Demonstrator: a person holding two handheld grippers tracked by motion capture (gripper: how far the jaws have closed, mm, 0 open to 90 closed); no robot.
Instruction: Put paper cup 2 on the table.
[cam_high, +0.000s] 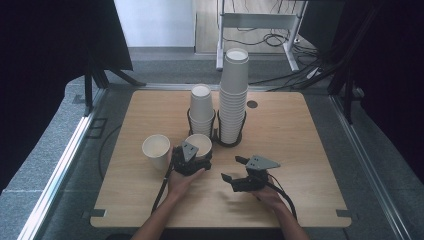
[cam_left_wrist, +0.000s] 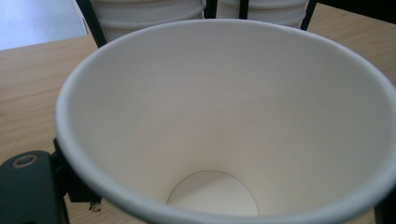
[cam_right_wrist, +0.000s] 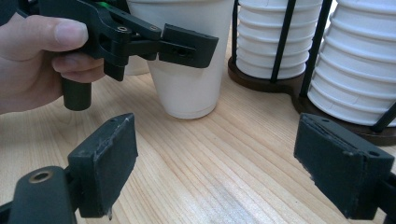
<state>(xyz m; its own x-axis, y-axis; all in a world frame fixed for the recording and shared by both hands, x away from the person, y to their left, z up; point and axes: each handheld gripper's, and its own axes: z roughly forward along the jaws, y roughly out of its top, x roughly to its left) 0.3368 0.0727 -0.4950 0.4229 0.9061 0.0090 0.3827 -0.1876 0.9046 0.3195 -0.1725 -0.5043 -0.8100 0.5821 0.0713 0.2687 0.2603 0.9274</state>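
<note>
A white paper cup (cam_high: 203, 141) stands upright on the wooden table (cam_high: 300, 140), just in front of the cup holder. My left gripper (cam_high: 199, 151) is closed around it from the near side. In the left gripper view I look down into the cup (cam_left_wrist: 210, 116), empty to its bottom, with a jaw against its outer wall. The right gripper view has that cup (cam_right_wrist: 187, 88) resting on the wood, one left finger (cam_right_wrist: 187, 46) lying against its side. My right gripper (cam_high: 232, 167) rests to the right, open, with bare wood between the pads (cam_right_wrist: 215, 149).
A second loose cup (cam_high: 156, 150) stands to the left of the held one. Behind, a black wire holder (cam_high: 227, 142) carries a short cup stack (cam_high: 201, 107) and a tall stack (cam_high: 234, 95). The holder's dark base (cam_right_wrist: 280, 86) lies close beyond my right jaws.
</note>
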